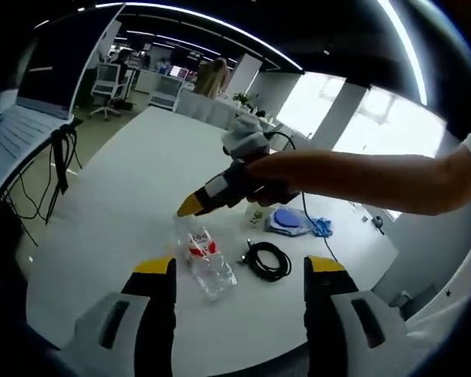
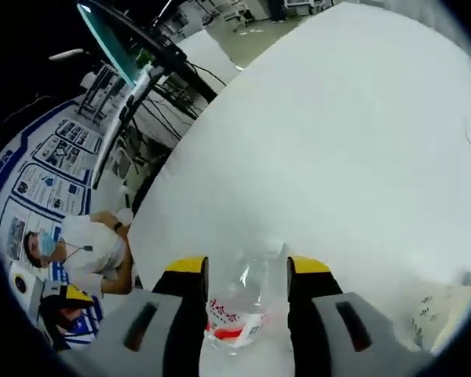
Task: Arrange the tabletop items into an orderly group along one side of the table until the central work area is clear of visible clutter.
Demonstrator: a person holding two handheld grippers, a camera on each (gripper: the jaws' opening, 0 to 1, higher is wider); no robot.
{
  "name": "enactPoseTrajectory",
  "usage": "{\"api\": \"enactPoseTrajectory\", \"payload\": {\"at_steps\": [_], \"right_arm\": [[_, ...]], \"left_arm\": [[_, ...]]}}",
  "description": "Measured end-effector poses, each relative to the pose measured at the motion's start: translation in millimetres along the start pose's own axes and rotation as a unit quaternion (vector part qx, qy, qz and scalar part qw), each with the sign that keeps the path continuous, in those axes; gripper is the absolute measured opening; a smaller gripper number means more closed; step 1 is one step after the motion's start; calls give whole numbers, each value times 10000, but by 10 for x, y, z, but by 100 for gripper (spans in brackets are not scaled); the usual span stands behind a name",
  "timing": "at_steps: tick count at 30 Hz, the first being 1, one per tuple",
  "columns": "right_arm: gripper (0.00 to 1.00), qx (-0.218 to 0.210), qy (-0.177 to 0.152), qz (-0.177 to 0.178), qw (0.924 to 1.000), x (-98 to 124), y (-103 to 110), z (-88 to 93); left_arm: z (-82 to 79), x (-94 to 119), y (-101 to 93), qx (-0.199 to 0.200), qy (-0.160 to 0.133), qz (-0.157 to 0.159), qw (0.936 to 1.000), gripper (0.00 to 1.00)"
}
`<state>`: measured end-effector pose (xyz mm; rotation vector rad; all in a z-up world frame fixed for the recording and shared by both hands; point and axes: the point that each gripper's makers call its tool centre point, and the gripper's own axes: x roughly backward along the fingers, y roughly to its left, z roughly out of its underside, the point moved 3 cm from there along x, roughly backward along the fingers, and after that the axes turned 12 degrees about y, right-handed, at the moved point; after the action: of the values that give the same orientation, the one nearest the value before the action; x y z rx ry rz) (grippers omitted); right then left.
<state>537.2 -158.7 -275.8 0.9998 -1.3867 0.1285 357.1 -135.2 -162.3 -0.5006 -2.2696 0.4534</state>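
now right gripper jaws around plastic bottle on white table, left gripper jaws wide apart

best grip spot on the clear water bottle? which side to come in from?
Grip the water bottle across its labelled mid-body, where the wall looks straight. It lies on its side on the white table, so come from above with the jaws straddling its width. The right gripper already sits that way, open around the body; probably just close.
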Motion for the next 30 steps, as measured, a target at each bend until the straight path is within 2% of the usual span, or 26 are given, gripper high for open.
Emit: {"api": "enactPoseTrajectory", "payload": {"at_steps": [2, 9, 14, 25, 30], "right_arm": [[37, -209, 98, -132, 9996, -42, 27, 26], [35, -372, 174, -183, 9990, -154, -25, 2], [33, -537, 199, -360, 9977, -216, -19, 11], [30, -787, 49, -647, 9948, -307, -52, 42], [25, -896, -37, -755, 9931, -321, -92, 40]], "left_arm": [[8, 2, 4, 19, -11, 1, 10000, 66], [30, 6, 31, 60, -28, 4, 10000, 66], [48, 10, 71, 82, -20, -12, 10000, 66], [85, -32, 94, 134, -10, -5, 9999, 66], [106, -52, 102, 134, 11, -3, 9999, 66]]}}
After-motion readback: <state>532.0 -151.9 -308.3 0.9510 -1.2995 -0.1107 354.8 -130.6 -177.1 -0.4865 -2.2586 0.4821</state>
